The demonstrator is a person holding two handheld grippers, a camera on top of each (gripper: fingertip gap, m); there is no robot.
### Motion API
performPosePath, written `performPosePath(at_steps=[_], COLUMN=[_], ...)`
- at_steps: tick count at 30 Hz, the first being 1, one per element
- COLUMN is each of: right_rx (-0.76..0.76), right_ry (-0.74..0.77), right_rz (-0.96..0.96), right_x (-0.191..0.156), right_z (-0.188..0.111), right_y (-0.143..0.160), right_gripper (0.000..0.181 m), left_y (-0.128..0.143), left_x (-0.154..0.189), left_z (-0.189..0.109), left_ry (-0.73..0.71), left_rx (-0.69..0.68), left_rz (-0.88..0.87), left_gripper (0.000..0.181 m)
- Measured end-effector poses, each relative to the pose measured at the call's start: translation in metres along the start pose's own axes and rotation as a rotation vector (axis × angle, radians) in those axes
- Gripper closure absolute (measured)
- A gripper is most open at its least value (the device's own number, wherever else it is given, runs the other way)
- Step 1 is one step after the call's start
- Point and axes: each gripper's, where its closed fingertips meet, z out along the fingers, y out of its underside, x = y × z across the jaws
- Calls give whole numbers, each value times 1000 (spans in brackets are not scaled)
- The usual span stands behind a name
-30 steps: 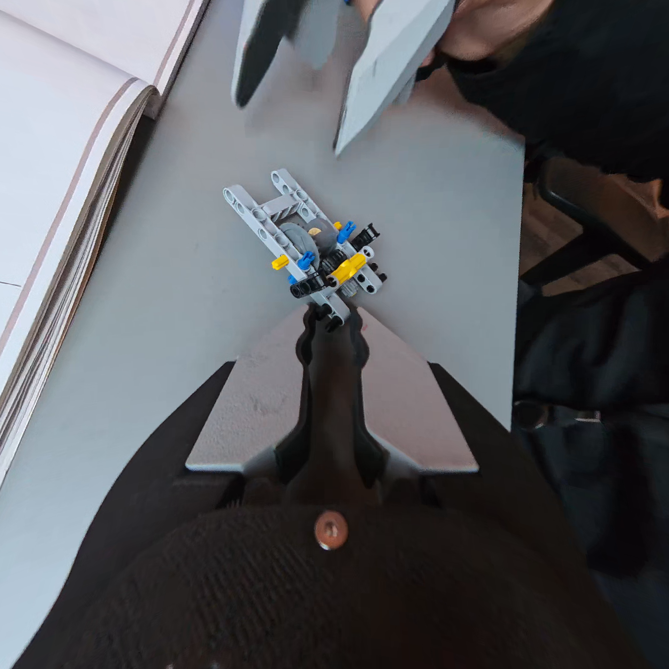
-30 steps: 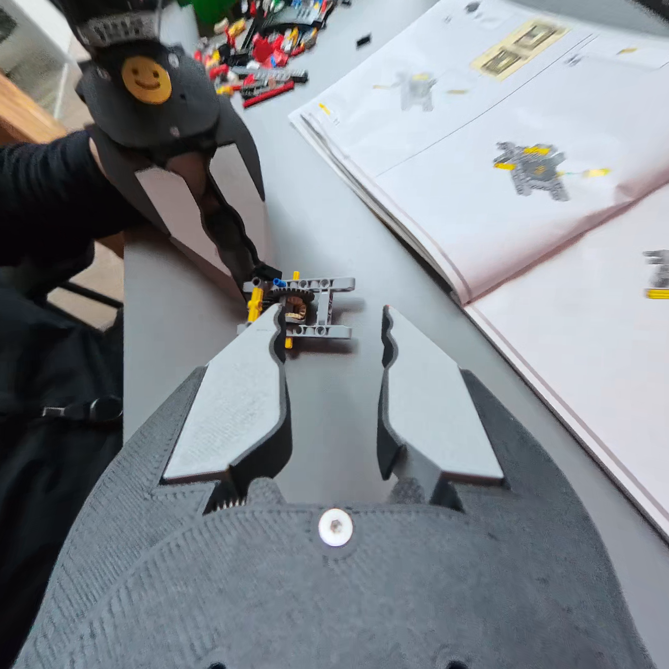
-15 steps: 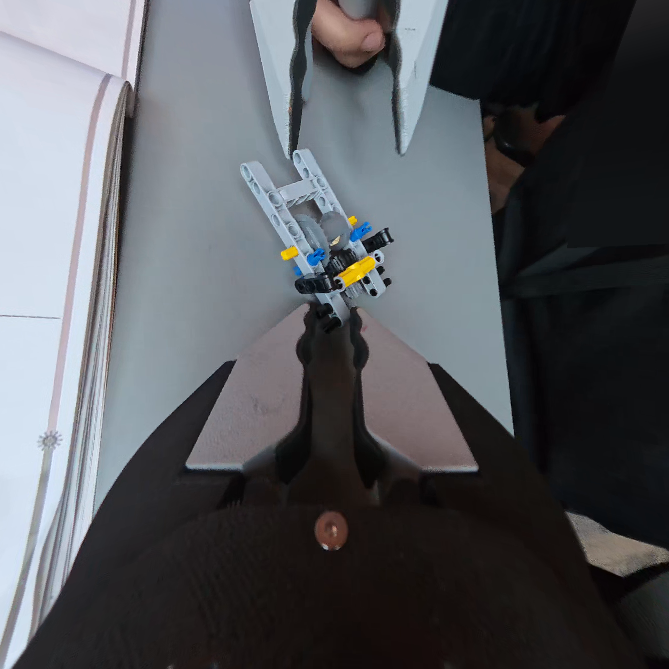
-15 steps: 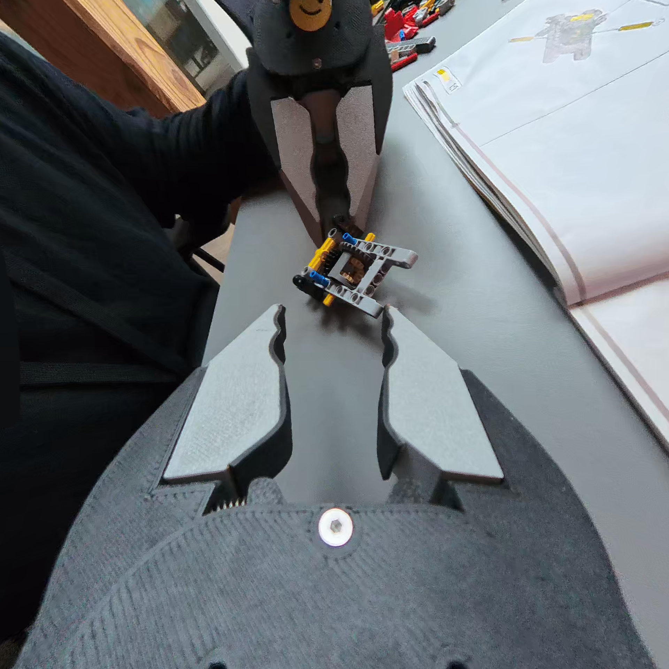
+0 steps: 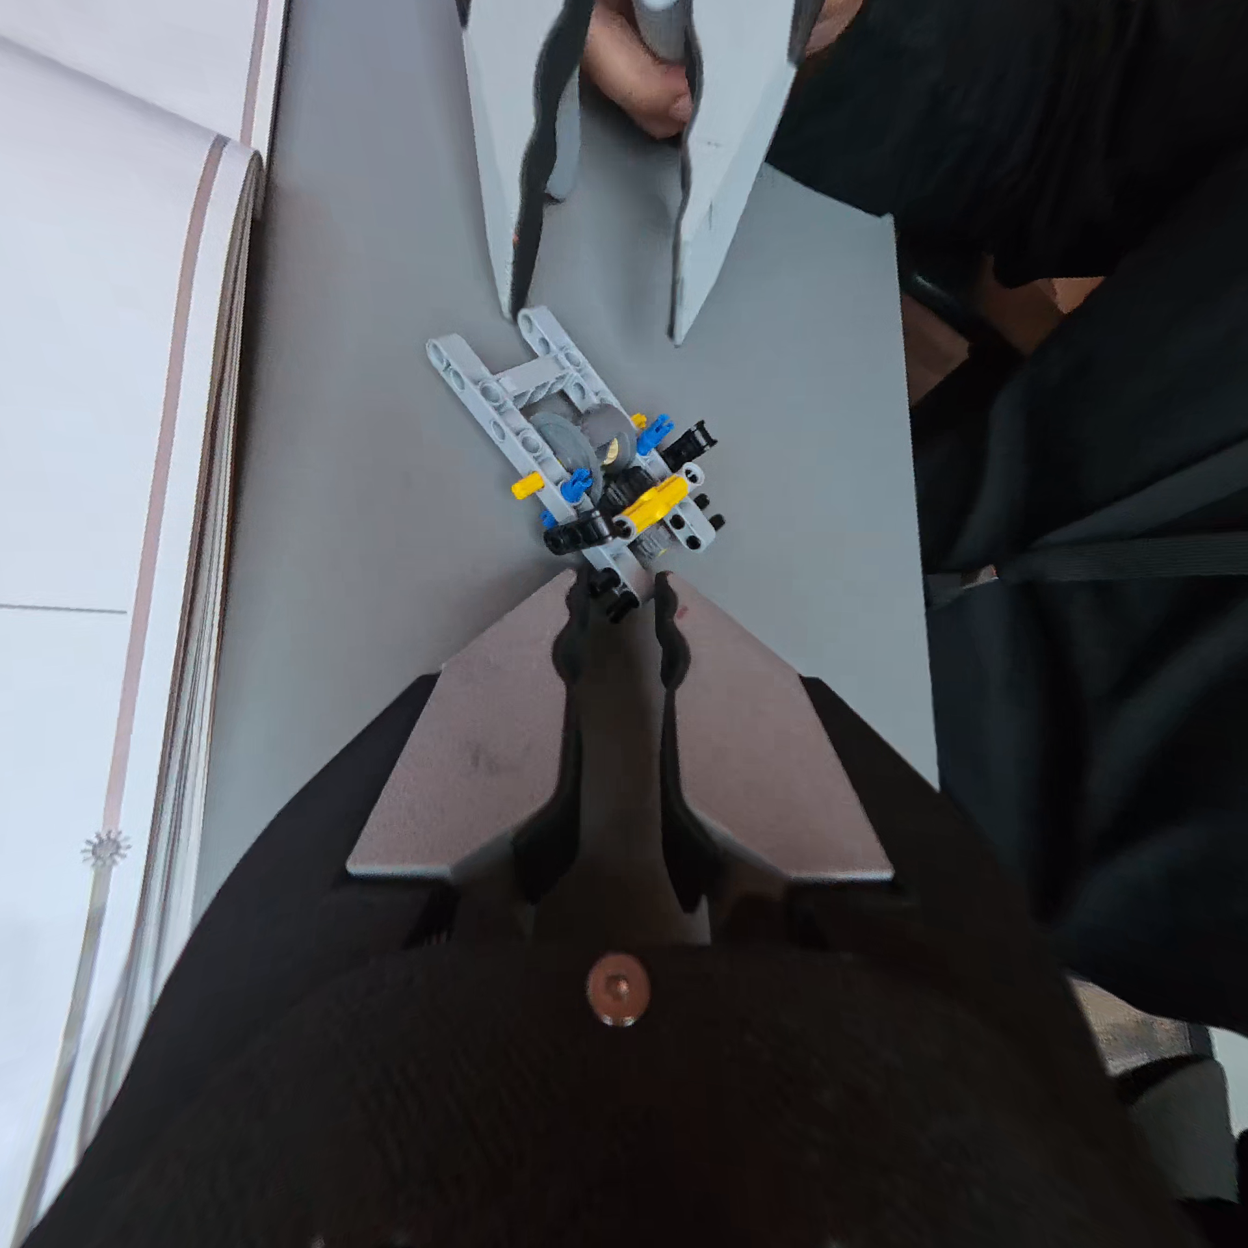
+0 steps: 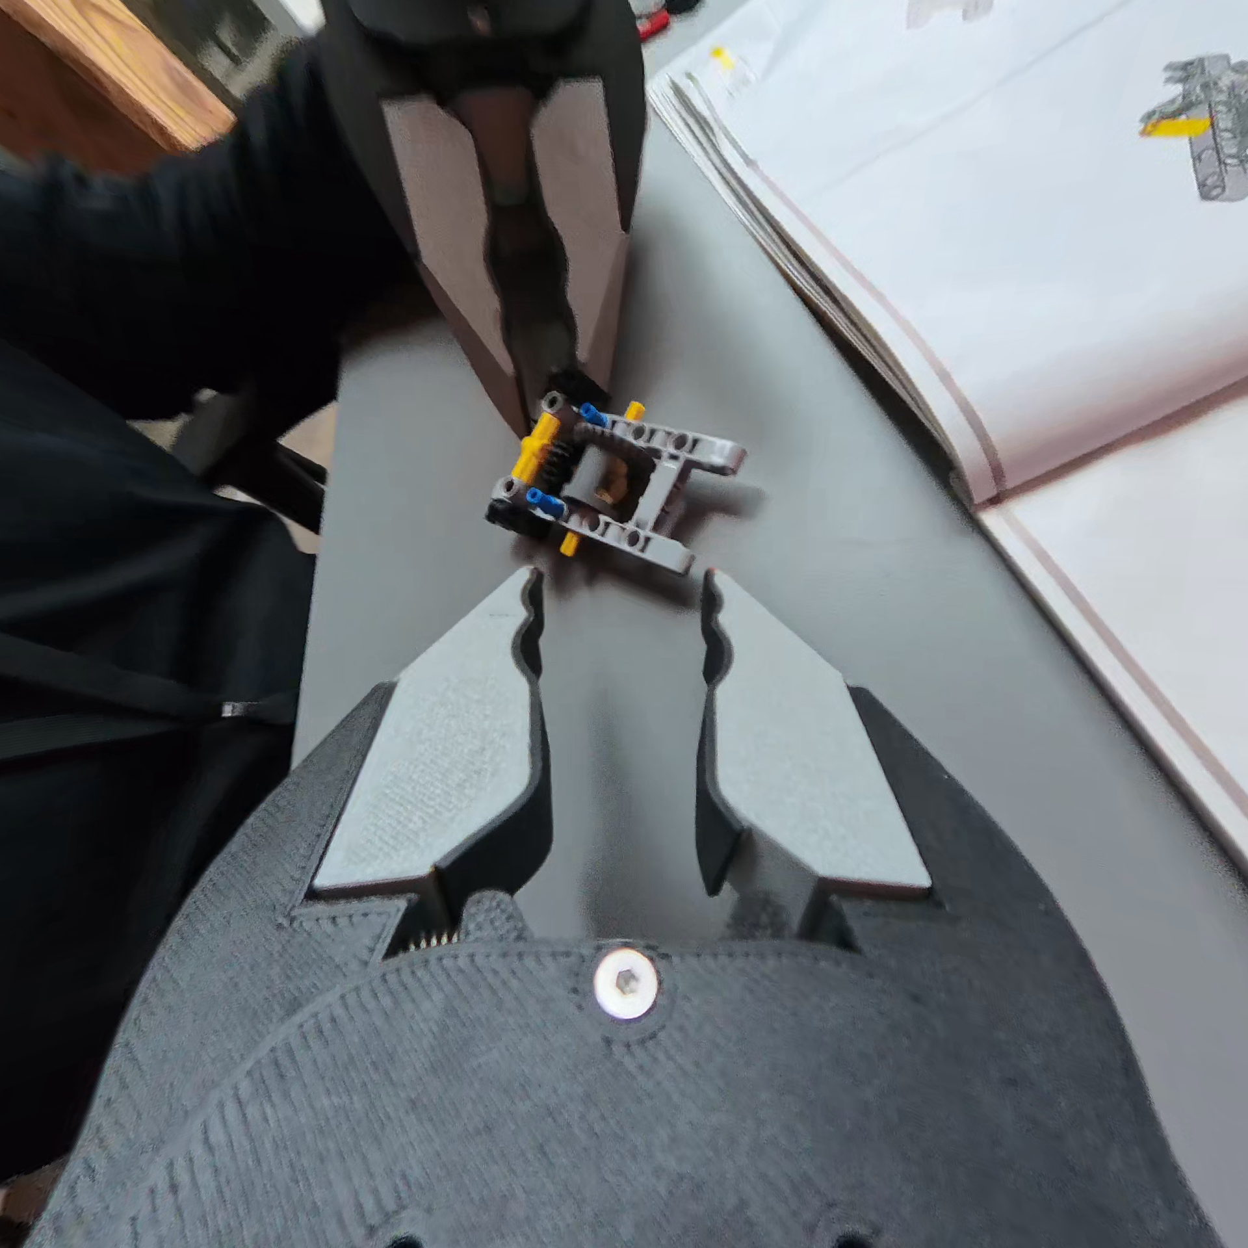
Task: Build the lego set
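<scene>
A small lego assembly of light grey beams with a gear, yellow, blue and black pins lies on the grey table. My left gripper is shut on the near end of the assembly, on its black pins. My right gripper is open at the far end, one fingertip right by a grey beam end. In the right wrist view the assembly lies just beyond my open right gripper, and the left gripper holds its far end.
An open instruction booklet lies along one side of the table; it also shows in the right wrist view. The table edge is close to the assembly, with a person's dark clothing beyond it. Wooden furniture stands behind. Spacing between my two grippers at the tips: around 7 centimetres.
My right gripper has swung round and come close to the free end of the assembly, staying open. The left gripper keeps hold of the other end.
</scene>
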Motion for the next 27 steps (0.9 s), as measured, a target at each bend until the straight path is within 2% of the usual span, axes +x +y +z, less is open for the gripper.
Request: performPosePath(at_steps=[2, 4, 6, 9, 12, 16, 18, 20, 23, 27], right_rx=[-31, -65, -101, -104, -92, -42, -8, 36, 79, 24], right_ry=[27, 6, -30, -69, -57, -73, -50, 14, 79, 87], right_rz=[-66, -139, -186, -225, -241, -245, -264, -286, -310, -349], right_x=[-3, -14, -25, -37, -37, -39, -37, -29, -24, -28], right_z=[4, 9, 15, 19, 19, 11, 5, -2, -7, -1], right_y=[4, 8, 14, 14, 12, 5, -1, -10, -18, -11], right_gripper=[139, 143, 148, 145, 149, 152, 154, 154, 130, 127], left_y=[2, -2, 0, 2, -5, 5, 11, 10, 5, -2], left_x=[2, 1, 1, 4, 9, -6, -14, -16, -15, -12], left_z=[-3, -9, -17, -30, -30, -18, -14, -11, -6, 5], left_ry=[-6, -43, -122, -286, -396, -504, -507, -461, -418, -418], left_rx=[5, 47, 58, 63, 67, -101, -164, -171, -158, -155], left_rz=[-45, -112, -136, -73, 33, 186, 222, 232, 208, 212], left_gripper=[160, 140, 130, 126, 125, 123, 122, 125, 126, 126])
